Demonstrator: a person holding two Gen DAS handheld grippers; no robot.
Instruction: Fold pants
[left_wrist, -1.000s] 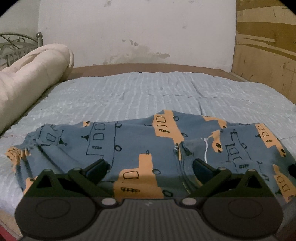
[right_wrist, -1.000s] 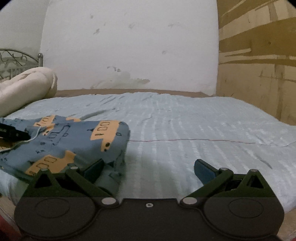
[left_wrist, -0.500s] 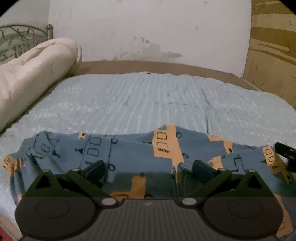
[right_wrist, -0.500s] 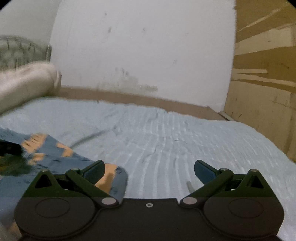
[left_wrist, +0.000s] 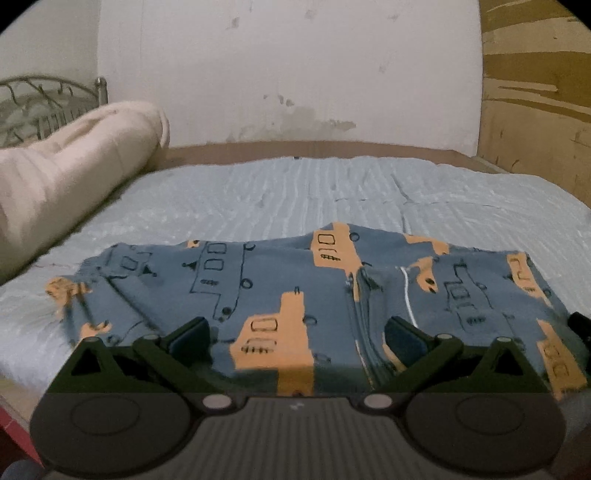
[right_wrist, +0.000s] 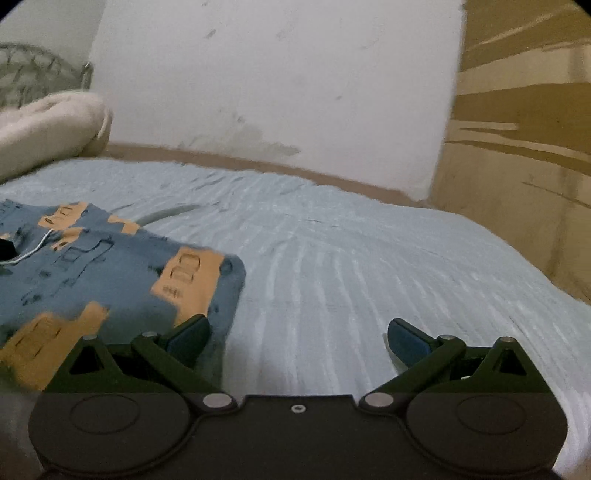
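Note:
Blue pants (left_wrist: 266, 288) with orange vehicle prints lie folded into a low wide bundle near the front edge of the bed; a white drawstring shows on their right part. My left gripper (left_wrist: 295, 334) stands open just over the near edge of the pants, nothing between its fingers. In the right wrist view the pants' right end (right_wrist: 122, 273) lies at the left, and my right gripper (right_wrist: 297, 334) is open over bare bedspread, its left finger (right_wrist: 188, 332) above the cloth's corner. A dark piece of the other gripper (left_wrist: 580, 325) shows at the pants' right edge.
The pale blue ribbed bedspread (left_wrist: 314, 192) stretches back to a brown bed rim and a stained white wall. A rolled cream duvet (left_wrist: 70, 166) lies along the left with a metal headboard (left_wrist: 33, 96) behind it. Wooden panelling (right_wrist: 524, 147) stands at the right.
Both wrist views have shifted: the left one dipped toward the pants and rose back. The right gripper swung, its view now tilted. The pants lie where they were, and both grippers stay open.

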